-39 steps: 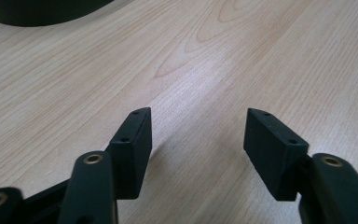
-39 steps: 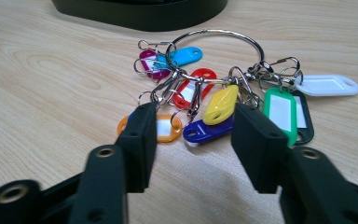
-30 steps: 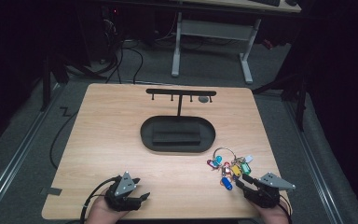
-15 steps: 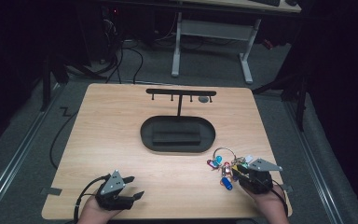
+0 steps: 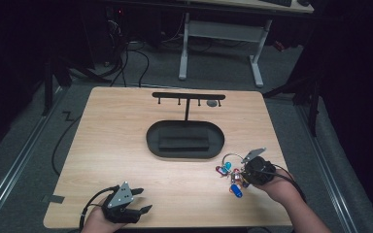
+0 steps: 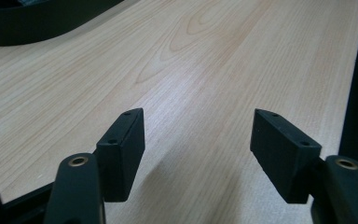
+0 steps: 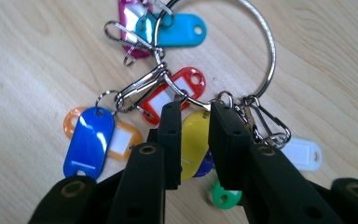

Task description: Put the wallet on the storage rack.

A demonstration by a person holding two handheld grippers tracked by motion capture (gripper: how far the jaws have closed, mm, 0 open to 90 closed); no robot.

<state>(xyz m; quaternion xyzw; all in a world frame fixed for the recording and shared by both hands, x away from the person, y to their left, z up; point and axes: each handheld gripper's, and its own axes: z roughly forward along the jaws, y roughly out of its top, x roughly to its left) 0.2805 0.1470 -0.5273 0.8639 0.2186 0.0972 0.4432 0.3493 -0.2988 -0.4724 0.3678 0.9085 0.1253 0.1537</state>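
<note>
A bunch of coloured key tags (image 5: 229, 174) on a large wire ring (image 7: 266, 56) lies on the wooden table (image 5: 121, 145) at the front right. My right gripper (image 5: 241, 177) is down over the bunch. Its jaws have just been closing and now stand narrowly apart (image 7: 196, 109), with a yellow tag (image 7: 193, 140) and the ring's wire in the gap. Blue (image 7: 87, 140), red (image 7: 182, 88), cyan (image 7: 177, 30) and white (image 7: 303, 153) tags lie around them. My left gripper (image 5: 144, 200) rests at the front left, open wide (image 6: 198, 135) over bare wood.
A black oval base (image 5: 153, 141) stands mid-table. From it rises a post with a T-shaped hook bar (image 5: 188, 95). Cables and a desk frame (image 5: 218, 34) lie on the floor beyond the far edge.
My right hand moved away from the front edge and leftward onto the key bunch, and its jaws narrowed. The left gripper shifted slightly left and stays open.
</note>
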